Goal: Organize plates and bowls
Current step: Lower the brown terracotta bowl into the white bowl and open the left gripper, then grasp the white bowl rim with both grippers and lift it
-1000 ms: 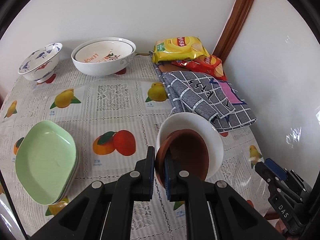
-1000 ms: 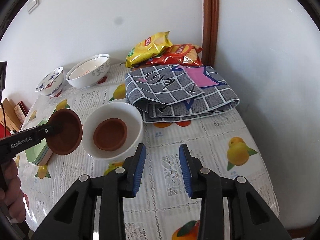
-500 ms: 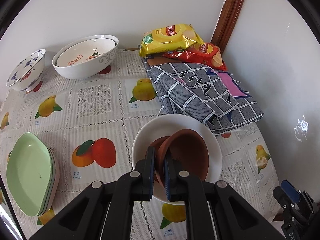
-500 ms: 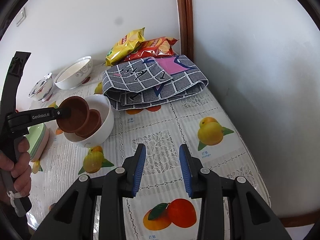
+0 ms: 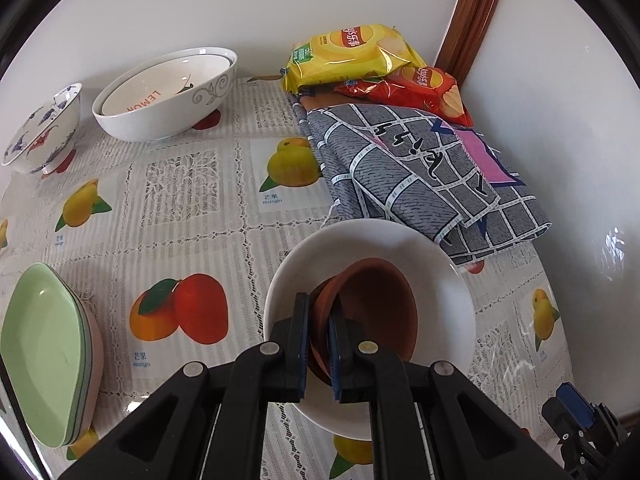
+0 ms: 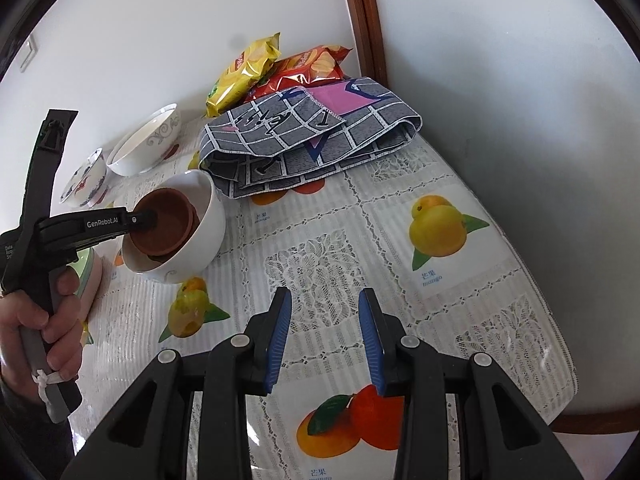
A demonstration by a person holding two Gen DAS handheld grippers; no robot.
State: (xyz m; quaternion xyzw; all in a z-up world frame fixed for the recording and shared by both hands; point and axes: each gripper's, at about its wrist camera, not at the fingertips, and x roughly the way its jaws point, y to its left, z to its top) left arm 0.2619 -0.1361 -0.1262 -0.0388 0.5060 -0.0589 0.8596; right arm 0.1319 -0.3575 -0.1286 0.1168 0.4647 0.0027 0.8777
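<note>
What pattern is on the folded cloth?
Grey with a white grid and a pink patch; clearest in the right wrist view.

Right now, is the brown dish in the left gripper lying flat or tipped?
Tipped. The brown dish leans on edge inside the white bowl, over a second brown dish, its rim pinched by the left gripper.

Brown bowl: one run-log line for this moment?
left tool: shut on brown bowl rim | bowl: inside white bowl, over second brown bowl | right tool: open, empty
</note>
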